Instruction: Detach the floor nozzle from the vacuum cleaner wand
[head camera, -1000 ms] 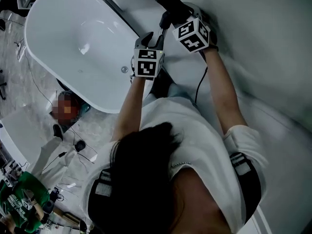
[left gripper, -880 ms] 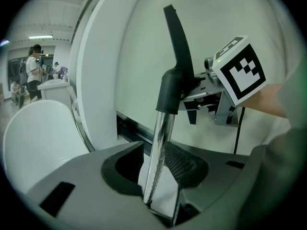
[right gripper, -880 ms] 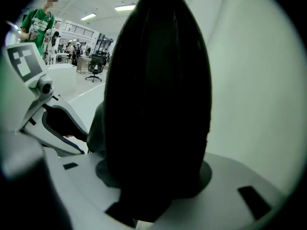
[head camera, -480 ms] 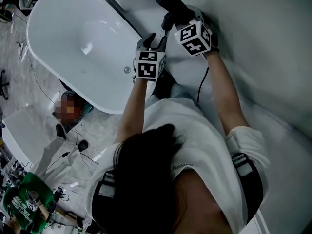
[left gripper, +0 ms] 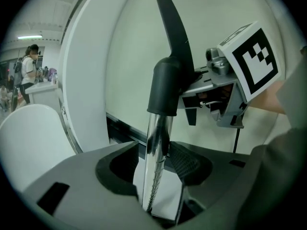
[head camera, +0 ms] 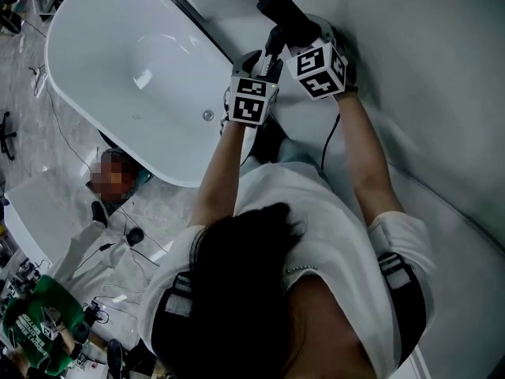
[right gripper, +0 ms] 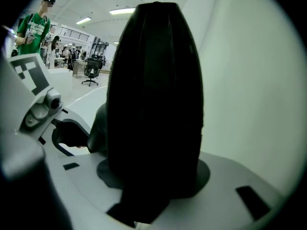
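Note:
The black floor nozzle (head camera: 282, 13) points up and away against the white wall, on a black collar (left gripper: 165, 87) at the end of the chrome wand (left gripper: 157, 143). My right gripper (head camera: 293, 34) is shut on the floor nozzle (right gripper: 153, 95), which fills the right gripper view. From the left gripper view it (left gripper: 191, 97) clamps the nozzle's neck just above the collar. My left gripper (head camera: 260, 63) sits lower on the wand. Its jaws are opening: the chrome tube stands between them with a gap on each side.
A white oval bathtub (head camera: 118, 61) lies to the left, its rim close to the left gripper. A white wall panel (head camera: 426, 69) runs behind and to the right. Cables and a person (head camera: 39, 322) in green are on the marble floor at lower left.
In the head view the left gripper has edged a little closer to the right one along the wand. The right gripper stays on the nozzle.

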`<state>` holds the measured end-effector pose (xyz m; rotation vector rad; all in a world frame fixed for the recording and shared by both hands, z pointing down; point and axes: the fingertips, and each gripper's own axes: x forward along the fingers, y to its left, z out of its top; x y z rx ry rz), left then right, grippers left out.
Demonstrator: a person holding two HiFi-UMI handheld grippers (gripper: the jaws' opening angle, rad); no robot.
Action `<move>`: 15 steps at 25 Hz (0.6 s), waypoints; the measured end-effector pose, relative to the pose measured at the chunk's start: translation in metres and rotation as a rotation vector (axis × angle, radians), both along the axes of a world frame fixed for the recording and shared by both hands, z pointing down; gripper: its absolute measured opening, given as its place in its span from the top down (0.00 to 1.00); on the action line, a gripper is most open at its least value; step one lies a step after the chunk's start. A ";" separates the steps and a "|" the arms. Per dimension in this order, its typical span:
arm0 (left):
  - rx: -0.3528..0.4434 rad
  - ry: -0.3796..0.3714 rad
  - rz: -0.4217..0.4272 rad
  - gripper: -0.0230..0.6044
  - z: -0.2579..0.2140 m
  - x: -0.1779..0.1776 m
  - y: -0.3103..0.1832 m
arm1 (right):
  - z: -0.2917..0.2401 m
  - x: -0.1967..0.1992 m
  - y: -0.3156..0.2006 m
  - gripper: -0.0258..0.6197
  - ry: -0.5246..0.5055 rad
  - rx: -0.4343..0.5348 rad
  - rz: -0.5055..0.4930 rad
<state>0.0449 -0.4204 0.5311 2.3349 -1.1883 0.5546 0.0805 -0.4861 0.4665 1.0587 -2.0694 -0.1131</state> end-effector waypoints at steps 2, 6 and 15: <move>-0.008 0.008 0.017 0.65 0.005 0.007 -0.003 | 0.001 0.002 0.000 0.66 -0.004 0.000 0.002; -0.003 0.000 0.025 0.65 0.013 0.014 -0.010 | 0.003 0.002 0.001 0.66 -0.014 0.002 0.002; -0.016 0.015 -0.013 0.73 0.024 0.024 -0.016 | 0.000 0.007 0.004 0.66 -0.021 0.011 0.000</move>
